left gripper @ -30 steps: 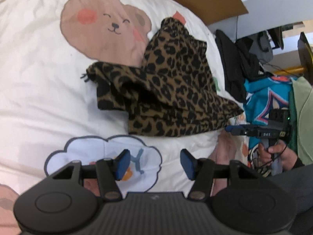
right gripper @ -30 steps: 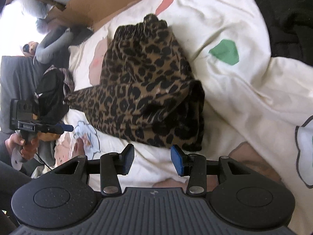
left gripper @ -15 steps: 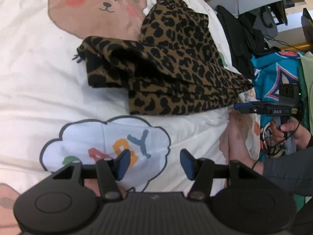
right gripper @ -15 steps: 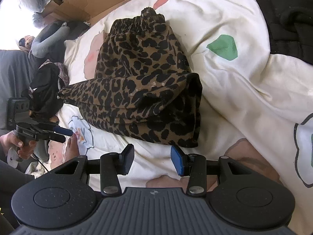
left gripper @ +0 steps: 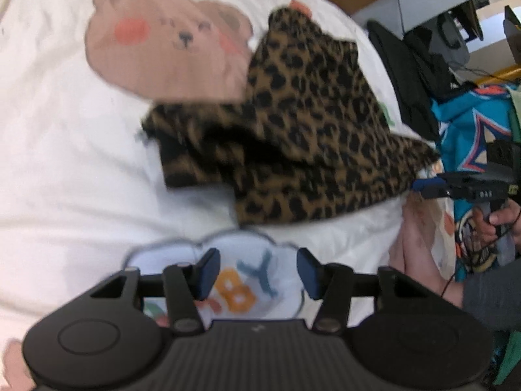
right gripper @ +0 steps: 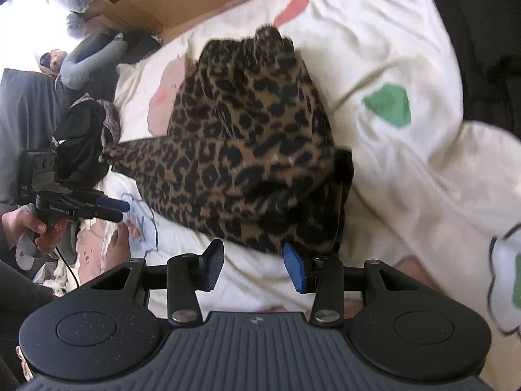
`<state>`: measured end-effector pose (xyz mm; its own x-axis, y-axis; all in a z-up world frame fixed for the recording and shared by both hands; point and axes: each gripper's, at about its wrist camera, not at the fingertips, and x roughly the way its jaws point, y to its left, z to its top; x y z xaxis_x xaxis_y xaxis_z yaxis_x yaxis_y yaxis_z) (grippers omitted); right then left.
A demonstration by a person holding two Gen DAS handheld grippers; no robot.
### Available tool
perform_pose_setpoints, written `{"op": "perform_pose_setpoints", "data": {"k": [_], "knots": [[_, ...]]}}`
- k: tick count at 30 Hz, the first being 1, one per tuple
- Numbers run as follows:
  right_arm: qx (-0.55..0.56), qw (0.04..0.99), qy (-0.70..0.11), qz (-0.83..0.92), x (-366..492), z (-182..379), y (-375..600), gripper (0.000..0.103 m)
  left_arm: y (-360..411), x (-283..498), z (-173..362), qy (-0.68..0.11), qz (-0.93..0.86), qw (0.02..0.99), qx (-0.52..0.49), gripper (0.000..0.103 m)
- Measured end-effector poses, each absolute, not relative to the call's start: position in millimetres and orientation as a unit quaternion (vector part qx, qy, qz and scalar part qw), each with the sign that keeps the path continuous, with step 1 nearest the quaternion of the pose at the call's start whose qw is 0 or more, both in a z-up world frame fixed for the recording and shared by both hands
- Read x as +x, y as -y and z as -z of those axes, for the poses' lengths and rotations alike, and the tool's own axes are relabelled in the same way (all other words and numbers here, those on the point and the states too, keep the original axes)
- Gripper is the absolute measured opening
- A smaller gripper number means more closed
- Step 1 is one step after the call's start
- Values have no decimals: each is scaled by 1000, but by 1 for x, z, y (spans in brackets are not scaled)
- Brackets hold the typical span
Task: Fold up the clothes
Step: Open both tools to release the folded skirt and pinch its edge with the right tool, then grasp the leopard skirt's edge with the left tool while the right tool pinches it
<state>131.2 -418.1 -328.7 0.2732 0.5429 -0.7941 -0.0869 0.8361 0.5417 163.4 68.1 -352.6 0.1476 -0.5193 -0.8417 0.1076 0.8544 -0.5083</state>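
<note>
My wide-open right gripper (right gripper: 252,268) has closed in on the crumpled leopard-print fabric garment (right gripper: 247,150) — left gripper (left gripper: 257,272) (also wide) has neared it too.

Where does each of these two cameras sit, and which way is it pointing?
Left wrist view: sits on the left gripper, looking along its open fingers over the white cartoon-print bedsheet to the crumpled leopard-print garment; the person's other hand shows at right.
Right wrist view: sits on the right gripper, facing the same garment from the opposite side.
Shared: garment, bedsheet, and each sees the other gripper.
</note>
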Motion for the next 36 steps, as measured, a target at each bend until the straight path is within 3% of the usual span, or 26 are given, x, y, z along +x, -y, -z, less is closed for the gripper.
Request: {"op": "perform_pose_setpoints", "data": {"k": [15,36], "knots": [[170,774,-555,-251,154,330,395,48,-58,197,348,-576,255,756,-178,53],[170,828,-507,-167,197,321,425,48,-71,248,319,-494,230,820,-176,53]]}}
